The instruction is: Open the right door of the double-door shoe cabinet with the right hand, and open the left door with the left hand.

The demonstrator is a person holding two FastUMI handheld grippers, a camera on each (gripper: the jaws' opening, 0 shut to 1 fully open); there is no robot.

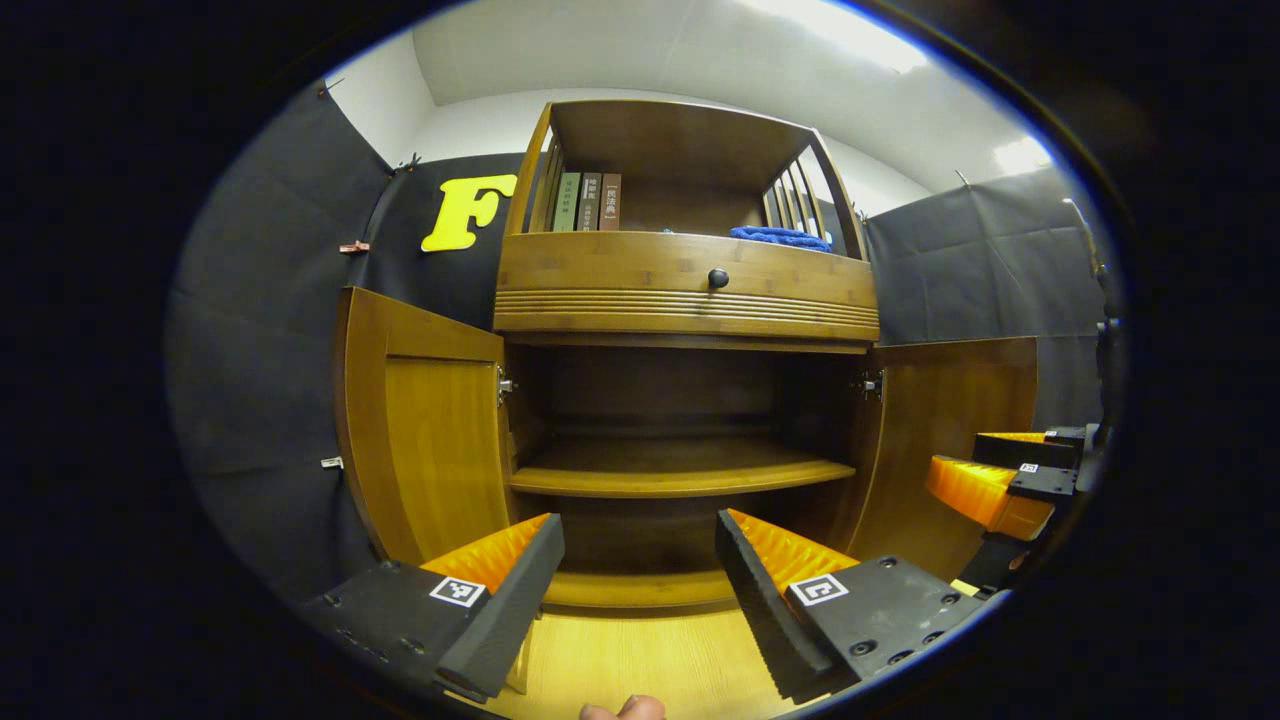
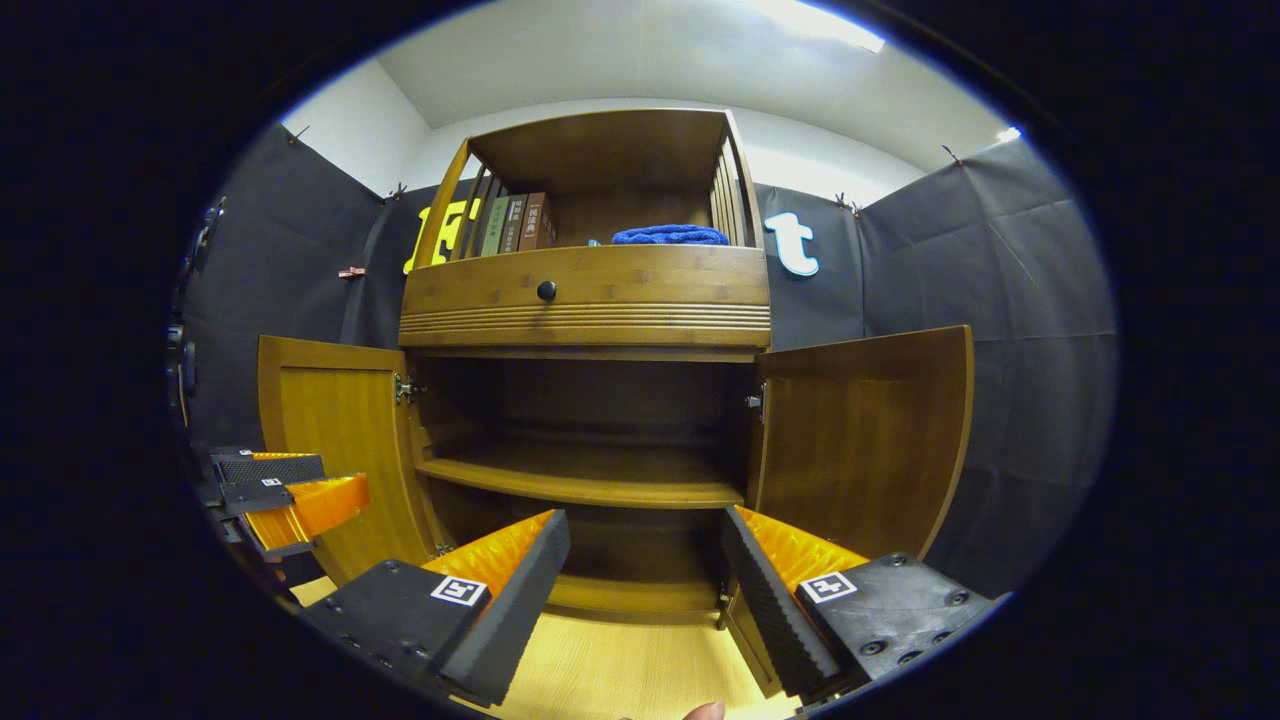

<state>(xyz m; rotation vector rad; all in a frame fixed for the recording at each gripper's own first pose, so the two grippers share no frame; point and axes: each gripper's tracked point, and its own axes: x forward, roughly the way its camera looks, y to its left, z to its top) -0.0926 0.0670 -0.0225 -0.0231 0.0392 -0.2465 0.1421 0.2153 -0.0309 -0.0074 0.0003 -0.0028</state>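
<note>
Both cabinet doors swung wide open. Left gripper (image 1: 640, 580): jaws apart, holding nothing; left door (image 1: 425, 425) up and to the left of its jaws, well clear. Right gripper (image 2: 645, 585): jaws apart, empty; right door (image 2: 865, 440) just above and right of its jaws, not touching. Shoe cabinet (image 2: 585, 300) interior w/ bare shelf (image 2: 580, 478) straight ahead between the jaws. Drawer knob (image 2: 546, 290), books (image 2: 515, 225) and blue cloth (image 2: 670, 236) higher up.

book spines (image 1: 588, 201) — lettering too small
</note>
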